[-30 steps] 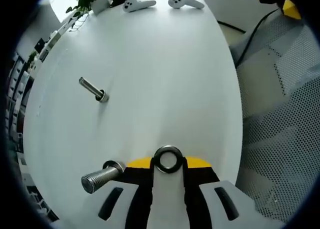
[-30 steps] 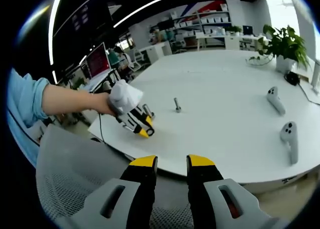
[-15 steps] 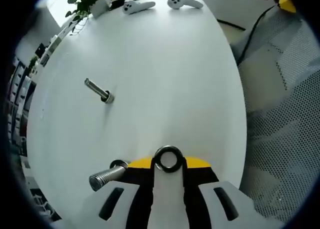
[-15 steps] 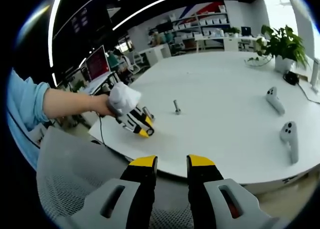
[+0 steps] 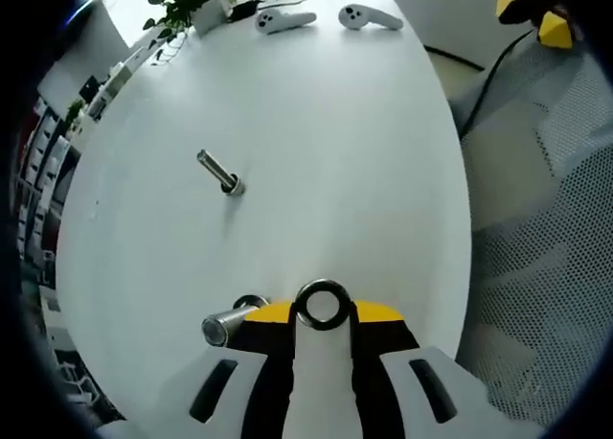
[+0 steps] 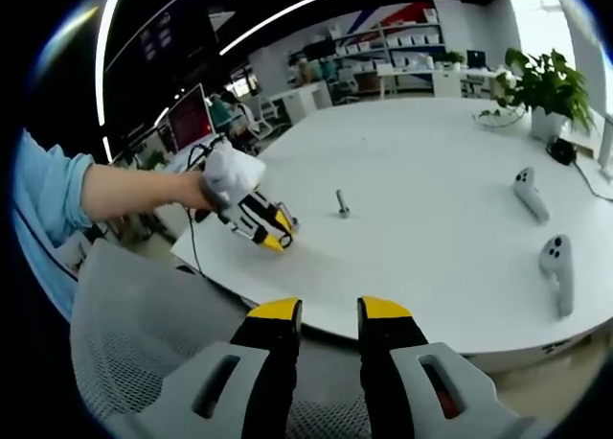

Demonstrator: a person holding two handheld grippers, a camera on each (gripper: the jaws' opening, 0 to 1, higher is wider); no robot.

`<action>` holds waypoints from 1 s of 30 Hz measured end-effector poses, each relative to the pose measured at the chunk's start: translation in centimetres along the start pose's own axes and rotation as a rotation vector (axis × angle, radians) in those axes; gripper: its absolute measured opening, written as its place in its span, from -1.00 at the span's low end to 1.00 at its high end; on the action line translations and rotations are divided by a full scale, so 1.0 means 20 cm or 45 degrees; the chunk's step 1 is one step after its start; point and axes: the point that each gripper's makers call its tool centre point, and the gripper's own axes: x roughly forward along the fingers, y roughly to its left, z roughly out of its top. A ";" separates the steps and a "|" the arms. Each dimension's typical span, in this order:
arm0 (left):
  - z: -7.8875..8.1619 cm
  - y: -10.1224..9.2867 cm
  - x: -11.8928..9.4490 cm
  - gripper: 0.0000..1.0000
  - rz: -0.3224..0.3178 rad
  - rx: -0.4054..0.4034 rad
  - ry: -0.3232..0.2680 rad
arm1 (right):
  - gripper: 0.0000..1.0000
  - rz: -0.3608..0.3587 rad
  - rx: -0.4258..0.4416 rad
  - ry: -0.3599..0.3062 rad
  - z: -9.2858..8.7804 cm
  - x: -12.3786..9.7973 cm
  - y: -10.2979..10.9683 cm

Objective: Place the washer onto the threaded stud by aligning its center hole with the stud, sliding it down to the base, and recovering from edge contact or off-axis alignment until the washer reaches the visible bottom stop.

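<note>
Left gripper view: left gripper (image 5: 322,310) clamps the washer (image 5: 321,305) at six o'clock, a stud (image 5: 230,324) at its nine o'clock (unaligned yet). Right gripper (image 6: 329,310) idles, jaws slightly apart.

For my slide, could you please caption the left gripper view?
Left tool holds washer beside a threaded stud on the white table.
</note>
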 end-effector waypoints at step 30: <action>0.03 0.26 -0.25 -0.61 0.143 0.033 0.000 | -0.48 -0.013 0.016 -0.028 0.01 -0.01 -0.01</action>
